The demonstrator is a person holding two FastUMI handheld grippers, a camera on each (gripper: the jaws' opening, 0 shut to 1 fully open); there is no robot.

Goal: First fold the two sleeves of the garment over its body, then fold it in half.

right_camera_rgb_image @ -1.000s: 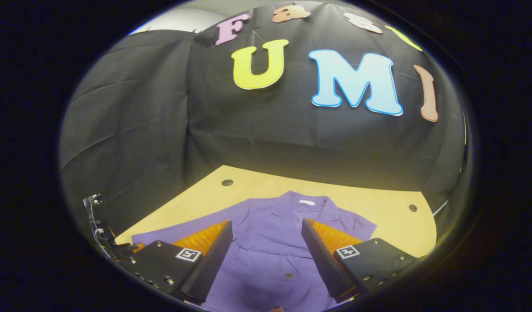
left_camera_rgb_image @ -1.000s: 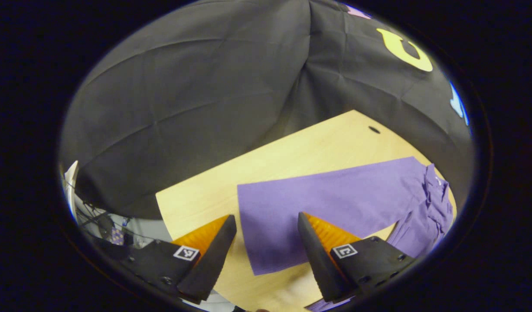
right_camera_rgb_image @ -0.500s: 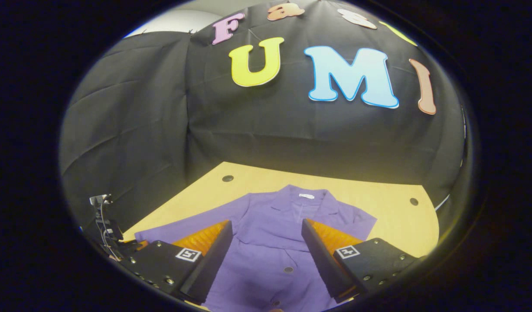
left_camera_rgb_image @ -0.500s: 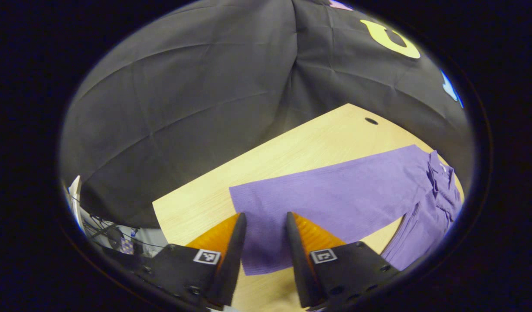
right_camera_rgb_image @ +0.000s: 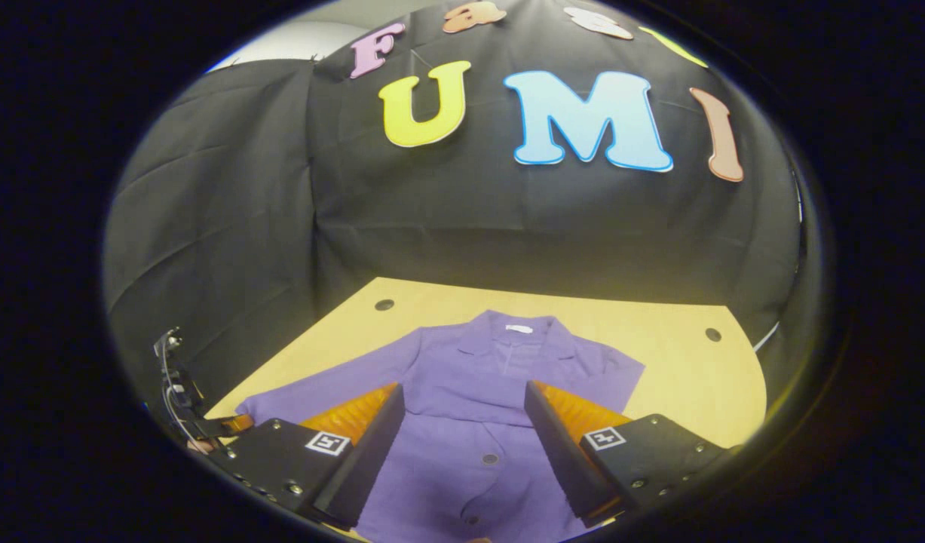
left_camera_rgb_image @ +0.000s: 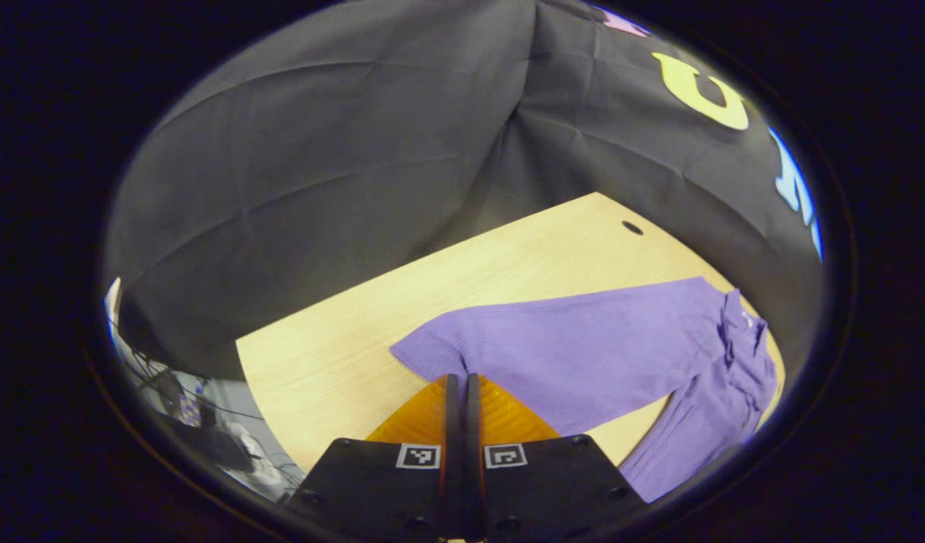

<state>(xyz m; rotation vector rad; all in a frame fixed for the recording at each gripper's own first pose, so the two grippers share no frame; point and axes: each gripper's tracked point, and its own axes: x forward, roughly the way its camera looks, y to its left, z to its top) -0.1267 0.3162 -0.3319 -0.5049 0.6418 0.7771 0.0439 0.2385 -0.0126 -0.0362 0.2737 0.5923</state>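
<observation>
Item: purple garment [right_camera_rgb_image: 470, 392], flat on the wooden table [right_camera_rgb_image: 681, 369], collar away from you.
Left gripper [left_camera_rgb_image: 463, 388] — jaws pinched together on the cuff of the left sleeve [left_camera_rgb_image: 568, 354]; carry it low across the body, keeping the fold line at the shoulder.
Right gripper [right_camera_rgb_image: 462, 411] — jaws wide apart, empty, above the button front; you can pin the body there if it drags.

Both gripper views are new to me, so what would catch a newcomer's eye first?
A purple garment lies spread on the pale wooden table, collar toward the booth's wall. One long sleeve stretches across the table, and the left gripper is shut on its cuff end. The right gripper hangs open above the buttoned front.
</observation>
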